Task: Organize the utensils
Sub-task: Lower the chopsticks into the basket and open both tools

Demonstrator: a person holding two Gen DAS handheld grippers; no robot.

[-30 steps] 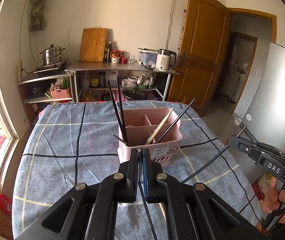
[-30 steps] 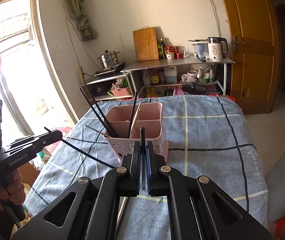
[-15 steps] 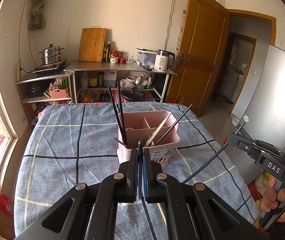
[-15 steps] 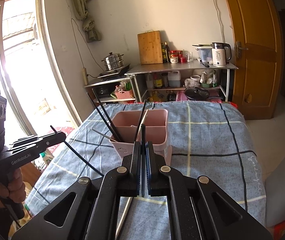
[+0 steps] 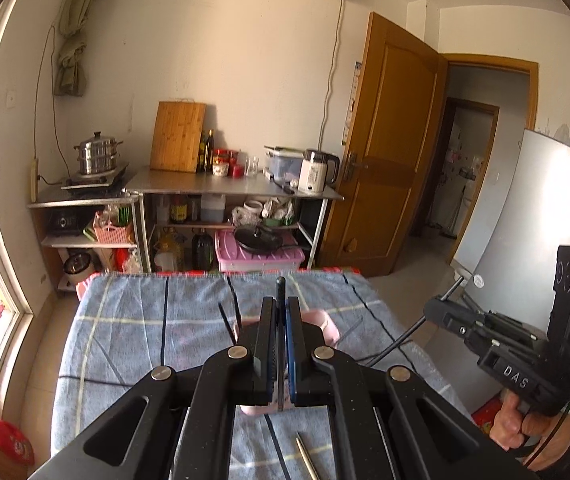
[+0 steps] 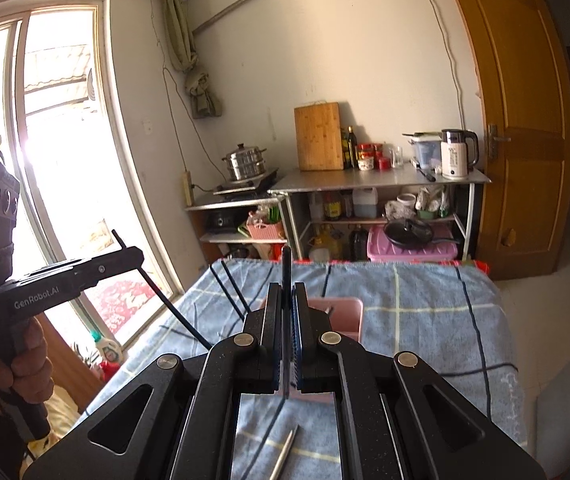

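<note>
Left tongs (image 5: 281,308) pinching a thin black chopstick (image 5: 280,286), right tongs (image 6: 286,294) pinching another slim black stick (image 6: 285,264), pink plastic caddy (image 6: 347,312)

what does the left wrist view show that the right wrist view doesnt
Only the left wrist view shows the open doorway, the white fridge and the right gripper shut on a black chopstick.

Only the right wrist view shows the bright window and the left gripper shut on its black chopstick.

Both show the pink utensil caddy, the blue checked tablecloth, a loose metal chopstick and the kettle.
</note>
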